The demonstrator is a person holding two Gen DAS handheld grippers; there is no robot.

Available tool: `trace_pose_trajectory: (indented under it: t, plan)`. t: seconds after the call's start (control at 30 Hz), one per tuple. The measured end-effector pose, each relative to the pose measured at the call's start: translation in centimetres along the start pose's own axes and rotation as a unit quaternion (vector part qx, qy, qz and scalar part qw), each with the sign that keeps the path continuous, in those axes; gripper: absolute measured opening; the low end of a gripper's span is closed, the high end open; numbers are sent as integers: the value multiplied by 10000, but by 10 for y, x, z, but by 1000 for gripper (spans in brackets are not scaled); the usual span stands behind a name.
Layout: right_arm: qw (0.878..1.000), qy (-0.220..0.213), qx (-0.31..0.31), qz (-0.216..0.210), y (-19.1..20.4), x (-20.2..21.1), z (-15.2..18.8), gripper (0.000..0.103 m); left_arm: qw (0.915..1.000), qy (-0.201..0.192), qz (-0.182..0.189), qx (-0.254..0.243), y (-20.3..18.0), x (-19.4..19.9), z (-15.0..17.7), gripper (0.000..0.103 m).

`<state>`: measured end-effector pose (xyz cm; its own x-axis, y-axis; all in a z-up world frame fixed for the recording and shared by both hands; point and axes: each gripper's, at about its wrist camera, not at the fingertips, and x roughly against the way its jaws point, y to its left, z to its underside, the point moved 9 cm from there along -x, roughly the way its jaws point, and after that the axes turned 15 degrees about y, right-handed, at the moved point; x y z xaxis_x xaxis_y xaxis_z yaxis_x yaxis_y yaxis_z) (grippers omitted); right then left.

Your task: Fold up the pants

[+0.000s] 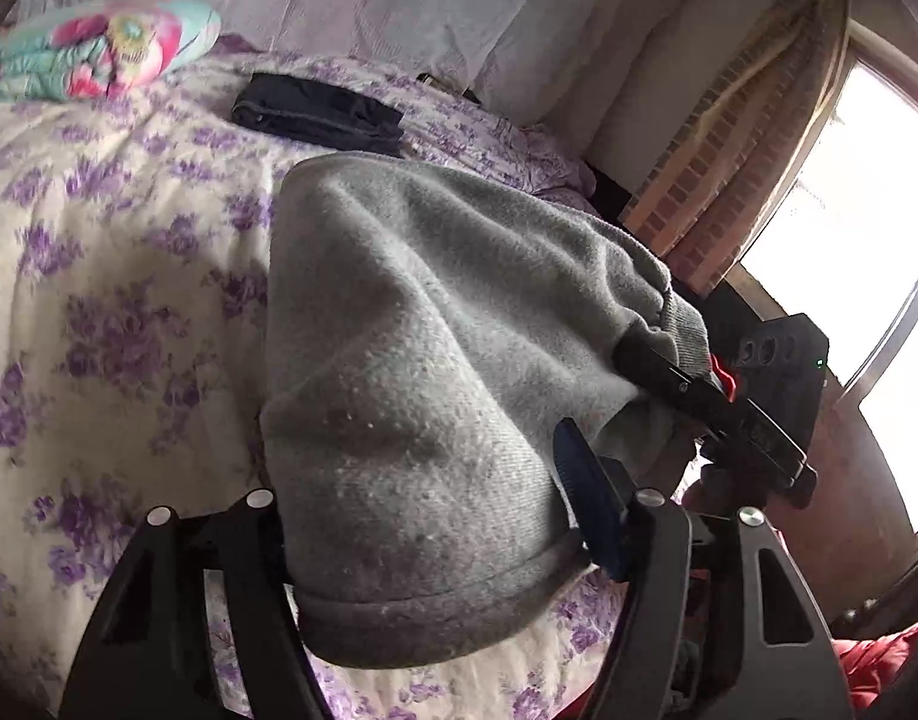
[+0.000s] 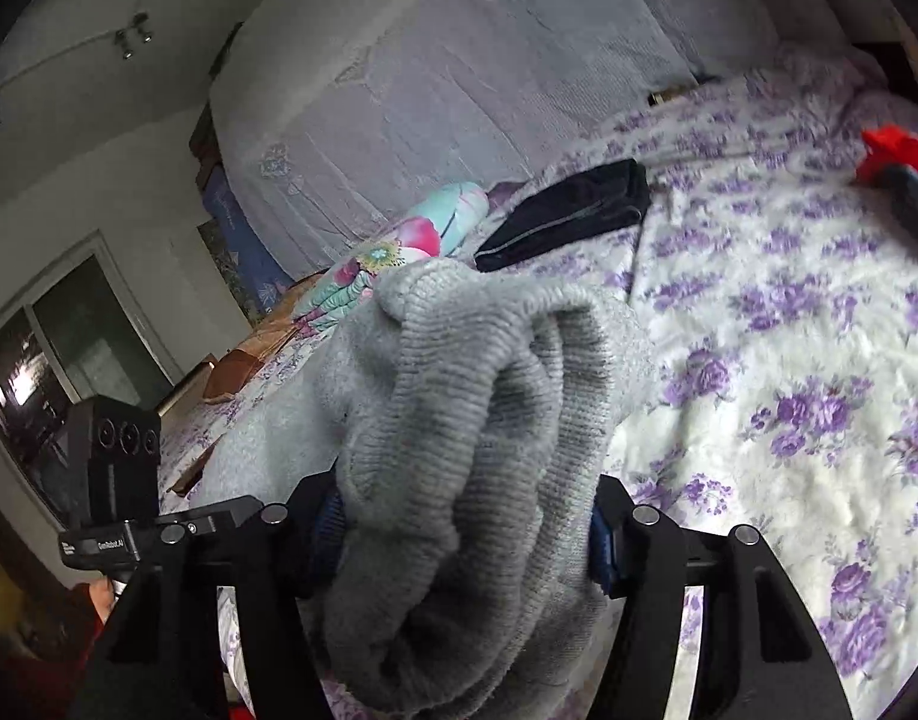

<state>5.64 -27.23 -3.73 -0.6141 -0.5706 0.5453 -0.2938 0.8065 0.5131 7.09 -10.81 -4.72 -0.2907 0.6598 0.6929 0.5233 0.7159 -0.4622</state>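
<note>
The grey knit pants (image 1: 429, 330) hang bunched above a bed, held between both grippers. My left gripper (image 1: 429, 516) is shut on a hemmed end of the cloth. Its blue right pad (image 1: 585, 498) presses on the fabric, and the left finger is hidden behind the cloth. My right gripper (image 2: 465, 528) is shut on a ribbed end of the pants (image 2: 477, 420), which fills the gap between its blue pads. In the left wrist view the right gripper (image 1: 729, 408) shows at the right, gripping that ribbed band. In the right wrist view the left gripper's body (image 2: 117, 480) stands at the left.
A floral purple bedspread (image 1: 99, 300) covers the bed below. A folded dark garment (image 1: 321, 111) lies toward the wall, a colourful cushion (image 1: 93, 54) beside it. A red item (image 2: 897, 156) lies at the far right of the bed. A bright window (image 1: 849, 210) and a brick wall are to the right.
</note>
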Motion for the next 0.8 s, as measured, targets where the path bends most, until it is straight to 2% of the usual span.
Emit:
trace_pose_trajectory:
  t: [0.13,0.27,0.53,0.8]
  plan:
    - [9994,-278,186,-81,15,25,-22,64,9989,-354,-75,-286,-16,22,-20,61]
    - [9989,-345,297,-141,14,27,-73,64,9957,-616,-316,-617,-21,32,-63,61]
    - [9998,-8,-52,-186,-33,-57,-193,64,9955,-637,-642,-300,41,9,-196,61]
    - [9968,-622,469,182,-56,-125,-340,64,9878,-1279,-886,8,105,-18,-345,61]
